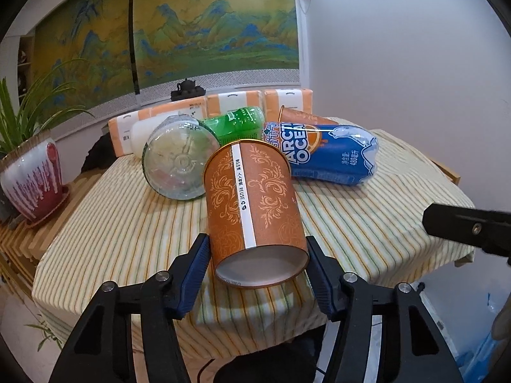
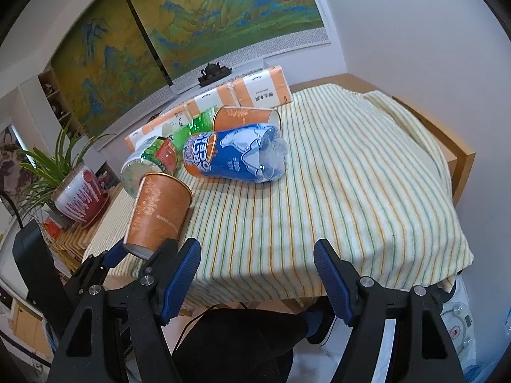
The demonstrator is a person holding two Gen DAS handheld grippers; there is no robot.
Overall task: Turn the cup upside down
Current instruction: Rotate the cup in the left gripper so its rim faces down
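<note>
The left gripper [image 1: 258, 266] has its blue-padded fingers [image 1: 196, 268] closed on the base end of the orange paper cup with pale scroll print [image 1: 254, 204], which hangs tilted just above the near edge of the yellow striped tablecloth [image 1: 127, 223], at lower centre of the left wrist view; the right gripper [image 2: 257, 274] stands wide open with nothing between its fingers, at the bottom of its own view.

The hold sits low, near the base, on thin paper; a hard squeeze could crush the wall, a loose one could let the cup slip while turning. Its rim could also knock the clear plastic bottle lying on its side [image 1: 177, 162] just behind it.

The cup's long axis runs from lower front to upper back; the base faces the camera, the mouth points away and up toward the bottles.
</note>
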